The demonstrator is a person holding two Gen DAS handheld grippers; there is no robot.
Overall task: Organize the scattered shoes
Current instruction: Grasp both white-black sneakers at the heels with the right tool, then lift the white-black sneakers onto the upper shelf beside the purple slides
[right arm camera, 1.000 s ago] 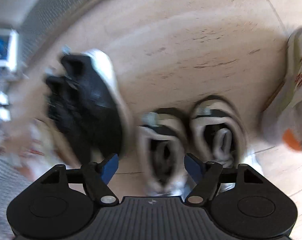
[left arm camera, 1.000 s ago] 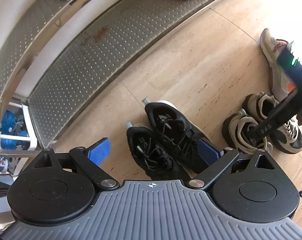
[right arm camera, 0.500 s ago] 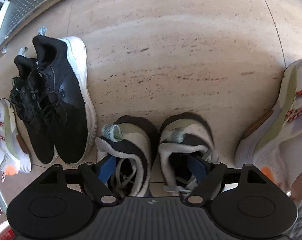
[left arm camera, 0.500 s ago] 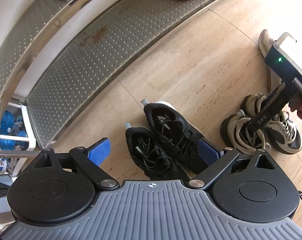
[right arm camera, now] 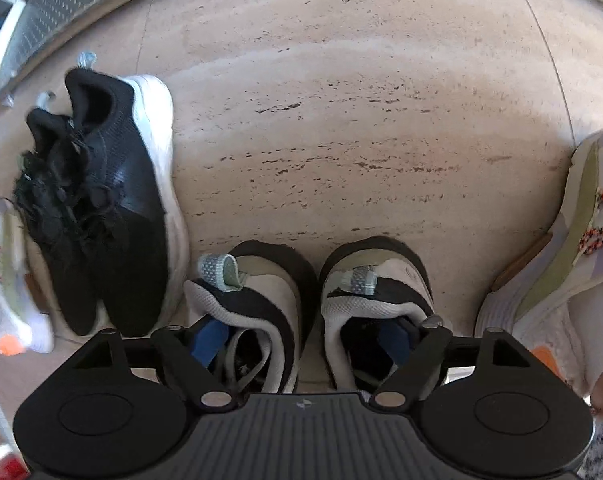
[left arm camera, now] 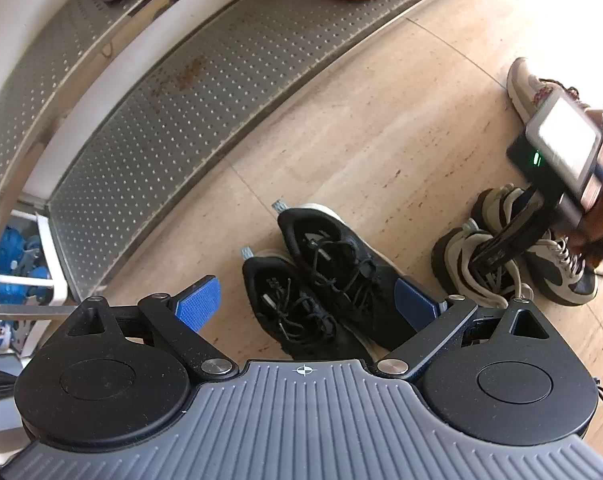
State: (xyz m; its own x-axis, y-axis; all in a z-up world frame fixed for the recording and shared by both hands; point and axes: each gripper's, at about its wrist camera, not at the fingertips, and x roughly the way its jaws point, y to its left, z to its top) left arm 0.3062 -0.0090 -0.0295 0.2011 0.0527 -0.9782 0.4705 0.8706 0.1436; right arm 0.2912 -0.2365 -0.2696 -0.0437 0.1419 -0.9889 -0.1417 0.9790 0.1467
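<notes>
**Mia:** Where are the shoes?

**Ben:** They sit on the tan floor (left arm camera: pixel 381 128), near the metal shoe rack (left arm camera: pixel 205 92). The black pair (left arm camera: pixel 321 280) stands side by side. The grey and white pair (right arm camera: pixel 309 304) stands just beside it. A pale shoe with a red lace (right arm camera: pixel 561 264) lies off to the right.

**Mia:** What is the right gripper (right arm camera: pixel 303 340) doing?

**Ben:** Its jaws are spread wide. One blue finger (right arm camera: pixel 209 338) dips into one grey shoe, and the other finger dips into its twin. The two inner walls sit between them.

**Mia:** And the left gripper (left arm camera: pixel 309 304)?

**Ben:** It hovers above the black pair with its jaws spread. It holds nothing.

**Mia:** Would the grey shoes be hard to lift?

**Ben:** Probably not. They look light and soft. The padded collars may squash, so a squeeze on both inner walls near the heels seems best. The loose laces could dangle and catch.
</notes>
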